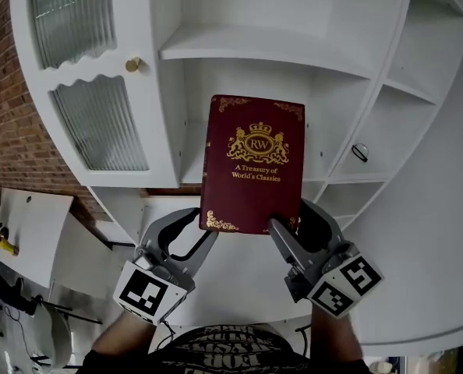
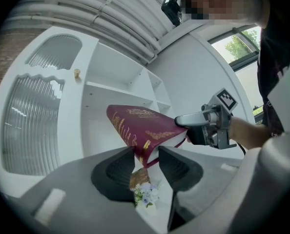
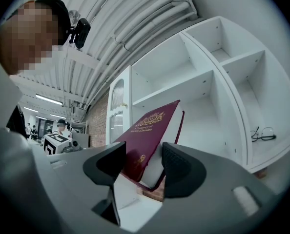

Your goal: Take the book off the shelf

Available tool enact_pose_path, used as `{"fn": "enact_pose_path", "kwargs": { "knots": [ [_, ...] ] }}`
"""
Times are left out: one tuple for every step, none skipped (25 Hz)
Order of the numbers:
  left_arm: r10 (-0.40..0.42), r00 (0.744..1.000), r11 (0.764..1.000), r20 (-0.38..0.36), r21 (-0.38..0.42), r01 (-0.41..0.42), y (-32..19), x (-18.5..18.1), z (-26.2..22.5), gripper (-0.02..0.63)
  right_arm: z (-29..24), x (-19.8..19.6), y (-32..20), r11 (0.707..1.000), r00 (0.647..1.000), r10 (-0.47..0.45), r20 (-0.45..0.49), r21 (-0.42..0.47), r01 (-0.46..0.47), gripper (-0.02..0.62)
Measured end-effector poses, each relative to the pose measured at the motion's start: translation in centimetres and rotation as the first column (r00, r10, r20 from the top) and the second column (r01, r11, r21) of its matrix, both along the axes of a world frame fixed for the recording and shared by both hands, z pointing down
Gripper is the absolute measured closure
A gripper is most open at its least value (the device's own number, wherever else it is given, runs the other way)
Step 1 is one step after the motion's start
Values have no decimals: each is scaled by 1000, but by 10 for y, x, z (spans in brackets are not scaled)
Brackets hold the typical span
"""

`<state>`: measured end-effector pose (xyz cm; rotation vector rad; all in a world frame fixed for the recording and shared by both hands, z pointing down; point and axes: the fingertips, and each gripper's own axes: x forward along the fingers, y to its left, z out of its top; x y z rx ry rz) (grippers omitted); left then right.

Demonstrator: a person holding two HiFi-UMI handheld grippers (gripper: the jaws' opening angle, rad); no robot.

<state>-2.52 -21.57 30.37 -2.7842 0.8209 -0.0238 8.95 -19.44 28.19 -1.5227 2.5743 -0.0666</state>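
Note:
A dark red hardback book [image 1: 251, 162] with gold print, "A Treasury of World's Classics", is held up in the air in front of the white shelf unit [image 1: 278, 49], clear of its boards. My left gripper [image 1: 206, 236] is shut on the book's lower left corner, at the spine end [image 2: 135, 130]. My right gripper [image 1: 282, 231] is shut on the lower right corner, where the page edges [image 3: 157, 162] show between its jaws. In the left gripper view the right gripper [image 2: 211, 126] clamps the far corner of the book.
The shelf unit has a ribbed glass door [image 1: 99, 123] with a brass knob [image 1: 132, 65] on the left. A pair of glasses [image 1: 359, 152] lies in a right-hand compartment. A brick wall [image 1: 5, 123] stands at far left, and small flowers [image 2: 146, 194] sit below the left gripper.

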Motion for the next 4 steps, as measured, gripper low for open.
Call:
{"fn": "enact_pose_path", "kwargs": {
  "knots": [
    [2, 1000, 1000, 4, -2, -2, -1, 0, 1, 446, 1, 0, -1, 1000, 1000, 2, 4, -4, -2, 354],
    [4, 1000, 1000, 9, -3, -4, -1, 0, 2, 446, 3, 0, -1, 1000, 1000, 5, 7, -8, -5, 354],
    [8, 1000, 1000, 13, -4, -8, -2, 0, 3, 446, 4, 0, -1, 1000, 1000, 8, 10, -13, -7, 354],
    [13, 1000, 1000, 18, -5, -12, -2, 0, 5, 446, 5, 0, -1, 1000, 1000, 11, 13, -17, -10, 354]
  ]
}}
